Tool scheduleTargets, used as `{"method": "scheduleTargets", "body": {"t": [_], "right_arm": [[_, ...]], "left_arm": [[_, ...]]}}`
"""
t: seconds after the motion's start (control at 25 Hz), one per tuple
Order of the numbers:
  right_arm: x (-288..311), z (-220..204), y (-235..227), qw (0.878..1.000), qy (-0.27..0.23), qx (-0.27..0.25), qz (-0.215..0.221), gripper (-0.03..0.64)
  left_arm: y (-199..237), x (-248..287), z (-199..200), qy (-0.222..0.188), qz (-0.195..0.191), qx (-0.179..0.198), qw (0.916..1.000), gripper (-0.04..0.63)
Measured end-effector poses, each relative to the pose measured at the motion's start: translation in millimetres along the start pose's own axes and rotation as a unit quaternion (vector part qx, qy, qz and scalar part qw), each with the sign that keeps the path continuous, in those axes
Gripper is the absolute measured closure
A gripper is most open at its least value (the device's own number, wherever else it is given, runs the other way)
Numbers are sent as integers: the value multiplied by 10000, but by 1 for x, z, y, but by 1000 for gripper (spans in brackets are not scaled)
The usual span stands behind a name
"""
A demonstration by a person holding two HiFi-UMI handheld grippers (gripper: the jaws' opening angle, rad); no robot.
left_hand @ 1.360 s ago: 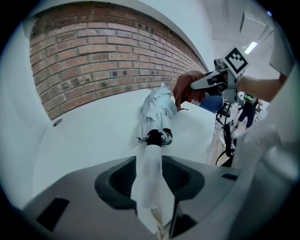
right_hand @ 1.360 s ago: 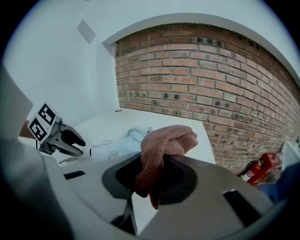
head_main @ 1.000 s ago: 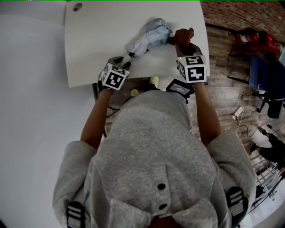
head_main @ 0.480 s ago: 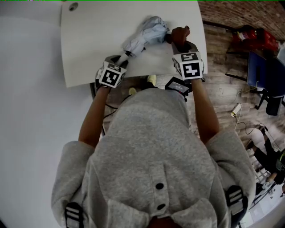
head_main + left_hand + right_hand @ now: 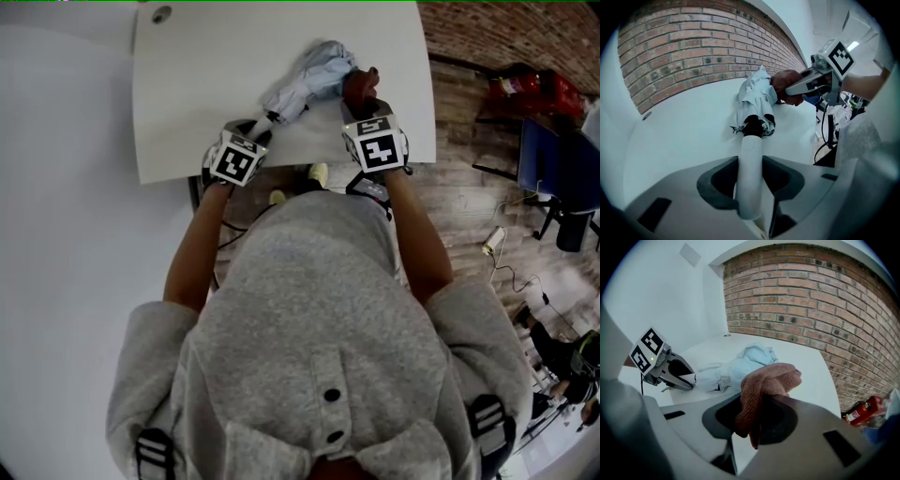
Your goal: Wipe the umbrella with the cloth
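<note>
Now I'm clamping my left gripper (image 5: 256, 127) on the handle (image 5: 750, 173) of the umbrella (image 5: 305, 84) and pressing the cloth (image 5: 766, 380), pinched in my right gripper (image 5: 362, 99), against it, most wiping seemingly ahead.

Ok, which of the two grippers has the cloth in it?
The right gripper: its jaws are shut on the brown cloth. The left gripper grips the umbrella's white handle instead.

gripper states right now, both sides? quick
left gripper: closed on the umbrella handle.
right gripper: closed, holding the cloth.
</note>
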State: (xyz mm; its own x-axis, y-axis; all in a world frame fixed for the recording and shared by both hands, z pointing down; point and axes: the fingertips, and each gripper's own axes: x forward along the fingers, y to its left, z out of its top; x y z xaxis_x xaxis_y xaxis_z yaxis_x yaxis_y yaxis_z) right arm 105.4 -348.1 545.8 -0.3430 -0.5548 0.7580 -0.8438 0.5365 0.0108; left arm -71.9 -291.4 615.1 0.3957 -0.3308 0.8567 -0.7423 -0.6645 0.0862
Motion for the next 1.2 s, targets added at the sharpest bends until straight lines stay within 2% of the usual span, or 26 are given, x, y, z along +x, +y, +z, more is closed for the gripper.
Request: {"method": "scheduleTargets", "body": {"t": [0.48,0.84,1.04,1.2], "right_arm": [[32,-6,48,9978,413,-217,464,534],[36,1,103,9921,518,-526,1013,534],[33,5,129,9877,489,-669,1327,534],[25,19,149,9829,316,-778,1640,534]], "left_arm": [[2,-3,1,-14,32,20,10000,434],[2,-4,-1,-5,2,-15,10000,434],[5,-4,0,-49,59,42,10000,434],[0,-2,5,-138,-35,10,9999,434]]}}
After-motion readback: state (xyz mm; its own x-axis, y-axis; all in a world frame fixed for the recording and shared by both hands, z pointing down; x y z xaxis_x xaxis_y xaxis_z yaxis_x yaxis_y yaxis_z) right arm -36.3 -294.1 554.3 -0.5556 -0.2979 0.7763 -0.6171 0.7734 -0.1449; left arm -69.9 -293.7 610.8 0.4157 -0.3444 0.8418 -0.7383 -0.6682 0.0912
